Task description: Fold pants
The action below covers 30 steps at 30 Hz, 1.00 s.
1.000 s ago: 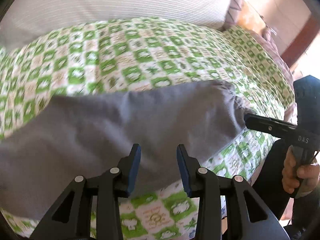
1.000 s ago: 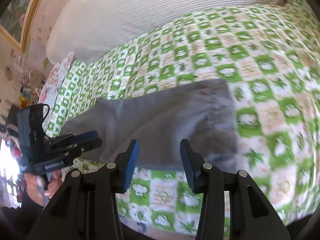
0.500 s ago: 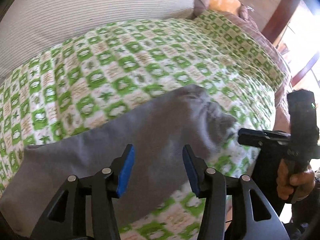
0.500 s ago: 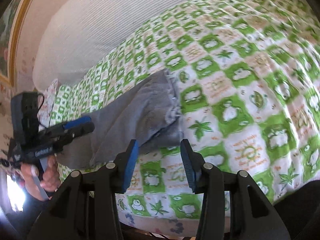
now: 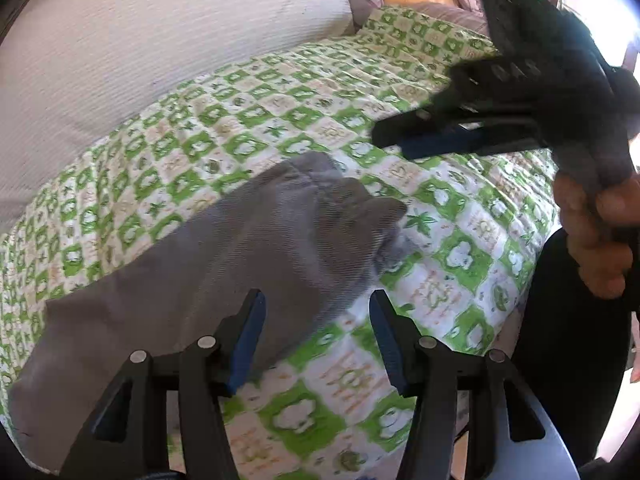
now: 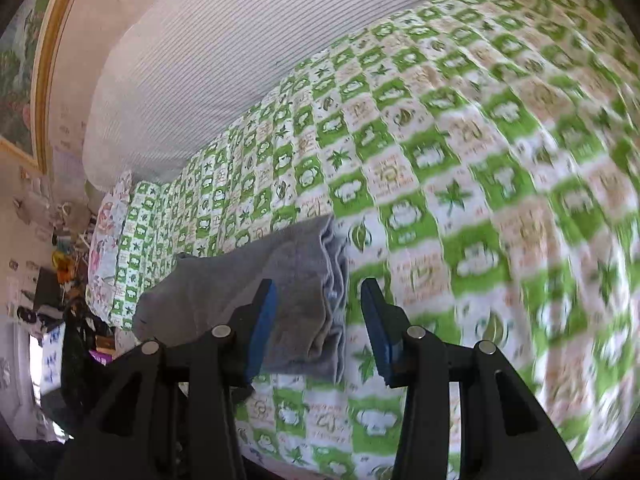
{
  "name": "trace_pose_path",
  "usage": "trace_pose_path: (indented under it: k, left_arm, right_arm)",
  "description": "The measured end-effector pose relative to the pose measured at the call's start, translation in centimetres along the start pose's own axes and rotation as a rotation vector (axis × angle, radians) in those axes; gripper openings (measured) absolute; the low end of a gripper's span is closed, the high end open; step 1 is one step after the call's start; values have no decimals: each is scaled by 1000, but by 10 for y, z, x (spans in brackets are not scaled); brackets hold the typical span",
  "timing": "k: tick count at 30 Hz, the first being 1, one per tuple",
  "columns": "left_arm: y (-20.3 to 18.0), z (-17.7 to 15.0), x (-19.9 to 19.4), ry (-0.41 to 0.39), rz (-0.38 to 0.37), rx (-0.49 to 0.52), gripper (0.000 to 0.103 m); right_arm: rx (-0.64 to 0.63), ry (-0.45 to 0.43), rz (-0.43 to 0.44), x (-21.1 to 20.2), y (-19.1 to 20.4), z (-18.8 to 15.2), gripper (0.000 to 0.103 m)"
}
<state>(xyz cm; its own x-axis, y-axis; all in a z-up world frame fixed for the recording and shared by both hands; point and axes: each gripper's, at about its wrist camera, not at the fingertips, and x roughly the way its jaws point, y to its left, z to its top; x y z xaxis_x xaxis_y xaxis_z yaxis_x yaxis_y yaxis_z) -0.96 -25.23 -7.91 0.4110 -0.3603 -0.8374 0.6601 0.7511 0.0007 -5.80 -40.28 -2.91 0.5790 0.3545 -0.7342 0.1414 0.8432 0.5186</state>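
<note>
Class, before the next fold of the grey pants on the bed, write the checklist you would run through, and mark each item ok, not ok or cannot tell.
1. Left tongs open and empty: ok.
2. Right tongs open and empty: ok.
3. Grey pants lying on the green checked bedspread, not hanging off the edge: ok.
4. Waistband end lying flat and even: not ok, it is bunched.
5. Far leg ends aligned: cannot tell.

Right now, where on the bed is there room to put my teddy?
The green checked bedspread is bare between the grey pants and the striped white cushion, and to the right of the pants. The near edge is crowded: both grippers hover there.
</note>
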Motion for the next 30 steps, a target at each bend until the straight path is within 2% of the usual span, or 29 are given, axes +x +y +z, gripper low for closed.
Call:
trace_pose_path:
  k: [4,8,10,13,15,17,21,25,28,30]
  left_arm:
    - [0,6,2,-9,-11,-48,54]
    - [8,7,0,-11,-53,-220,55]
    - [13,3,-3,-6,-66,-338,55]
    - [20,-10,-7,5,-157,-588,55]
    - [15,-15,-11,-6,-194,-703,55]
    - [9,-17,-15,-38,-196,-814,55]
    - [7,-20,-10,-40,-192,-1029,54]
    - [11,-43,5,-29,-211,-1310,53]
    - [7,-47,20,22,-222,-1388,53]
    - [6,-48,24,22,-237,-1430,53]
  right_arm:
    - [-44,24,8,6,1,11,45]
    - [-48,59,46,14,-3,17,45]
    - [-36,93,91,21,-7,23,45]
    - [-20,150,157,28,-13,32,45]
    - [-29,191,183,33,-14,39,46]
    - [-53,258,204,39,-15,47,54]
    - [-138,309,197,44,-7,59,56]
    - [-210,370,205,55,-1,69,57]
    - [-220,405,198,66,-5,74,59]
    - [-200,426,208,71,-11,76,59]
